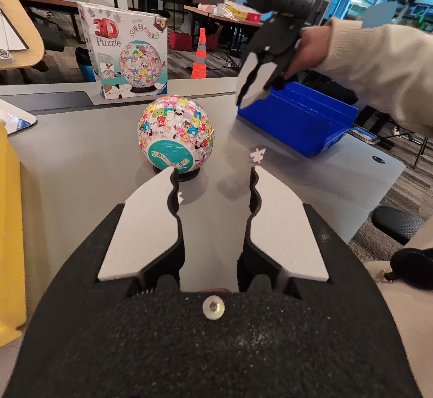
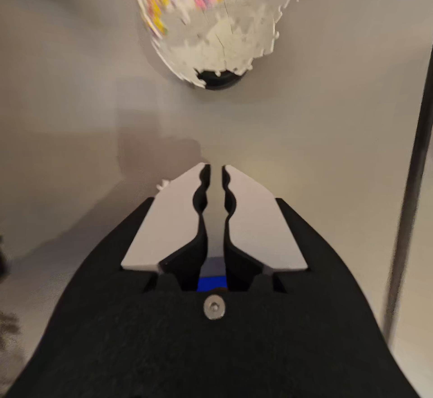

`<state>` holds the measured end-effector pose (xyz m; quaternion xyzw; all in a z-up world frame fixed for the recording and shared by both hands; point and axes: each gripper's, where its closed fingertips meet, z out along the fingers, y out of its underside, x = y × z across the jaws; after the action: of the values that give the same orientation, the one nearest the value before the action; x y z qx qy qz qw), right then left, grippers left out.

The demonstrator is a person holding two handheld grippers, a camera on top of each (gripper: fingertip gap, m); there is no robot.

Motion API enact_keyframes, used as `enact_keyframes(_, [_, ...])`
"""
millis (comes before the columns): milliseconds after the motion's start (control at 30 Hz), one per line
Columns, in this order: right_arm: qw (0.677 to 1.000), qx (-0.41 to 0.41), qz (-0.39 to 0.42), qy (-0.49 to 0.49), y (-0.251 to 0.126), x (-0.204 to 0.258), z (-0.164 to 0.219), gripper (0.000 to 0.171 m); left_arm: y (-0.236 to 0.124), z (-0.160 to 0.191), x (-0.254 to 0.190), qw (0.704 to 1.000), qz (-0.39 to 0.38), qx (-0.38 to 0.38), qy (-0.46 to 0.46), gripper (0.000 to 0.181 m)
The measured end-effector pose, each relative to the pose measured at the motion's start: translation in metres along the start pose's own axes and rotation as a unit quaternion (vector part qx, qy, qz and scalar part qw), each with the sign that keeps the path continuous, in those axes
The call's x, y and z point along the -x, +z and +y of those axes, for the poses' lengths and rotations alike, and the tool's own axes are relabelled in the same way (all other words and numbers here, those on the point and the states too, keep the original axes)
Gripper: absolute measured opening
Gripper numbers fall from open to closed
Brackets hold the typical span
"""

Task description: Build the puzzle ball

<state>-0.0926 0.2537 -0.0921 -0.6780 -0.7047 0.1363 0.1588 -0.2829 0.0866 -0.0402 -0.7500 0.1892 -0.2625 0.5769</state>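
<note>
The puzzle ball (image 1: 175, 133) is a colourful sphere on a black stand (image 1: 185, 174), in the middle of the grey table (image 1: 82, 152). My left gripper (image 1: 214, 171) is wide open and empty, just in front of the ball. One white loose puzzle piece (image 1: 257, 154) lies near its right fingertip. Another white piece (image 1: 180, 198) peeks out by its left finger. My right gripper (image 1: 251, 99) hovers above the table by the blue bin. In the right wrist view the right gripper (image 2: 216, 167) shows a narrow gap with only bare table in it. The ball (image 2: 210, 23) there shows a gap with its white inside. A white piece (image 2: 162, 184) peeks out beside the left finger.
The puzzle's box (image 1: 126, 51) stands behind the ball. A blue bin (image 1: 300, 117) sits at the right rear. A yellow object (image 1: 9, 222) is at the left edge. The table's edge (image 2: 410, 176) runs down the right of the right wrist view. An orange cone (image 1: 200, 54) stands on the floor beyond. One gripper's finger ends stand about 25 cm off the other's. Left tips and right tips are each some 20 cm from the ball (image 2: 210, 23).
</note>
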Motion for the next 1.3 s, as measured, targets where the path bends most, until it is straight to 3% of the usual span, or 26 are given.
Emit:
enact_keyframes(67, [0.997,-0.028,0.018,0.073,-0.007,0.029,-0.006,0.030,-0.001,0.005,-0.004,1.000,-0.008,-0.002,-0.003,0.058])
enact_keyframes(200, [0.965,-0.084,0.152,0.198,0.022,0.058,0.017,0.030,-0.004,0.015,-0.014,1.000,-0.011,-0.003,-0.007,0.058])
enact_keyframes(300, [0.931,-0.126,0.171,0.297,0.059,0.080,0.047,0.039,-0.009,0.017,-0.021,1.000,-0.006,0.000,0.001,0.058])
enact_keyframes(433, [0.910,-0.171,0.206,0.316,0.071,0.084,0.070,0.048,-0.016,0.021,-0.022,1.000,0.001,0.013,0.019,0.058])
enact_keyframes(567, [0.909,-0.124,0.287,0.277,0.062,0.066,0.086,0.065,-0.020,0.019,-0.017,1.000,0.005,0.011,0.023,0.058])
enact_keyframes(700, [0.913,-0.114,0.217,0.325,0.071,0.072,0.087,0.039,-0.020,0.015,-0.013,1.000,0.000,0.007,0.024,0.058])
enact_keyframes(933, [0.914,-0.125,0.191,0.335,0.075,0.088,0.075,0.043,-0.020,0.019,-0.014,1.000,-0.003,0.003,0.006,0.058])
enact_keyframes(1100, [0.918,-0.109,0.223,0.308,0.071,0.081,0.084,0.048,-0.020,0.022,-0.014,1.000,-0.003,0.008,0.009,0.058])
enact_keyframes(1200, [0.915,-0.117,0.212,0.324,0.074,0.076,0.081,0.041,-0.020,0.021,-0.011,1.000,-0.002,0.005,0.003,0.058])
enact_keyframes(1300, [0.913,-0.120,0.208,0.330,0.075,0.072,0.079,0.022,-0.021,0.018,-0.009,1.000,-0.003,0.002,0.002,0.058])
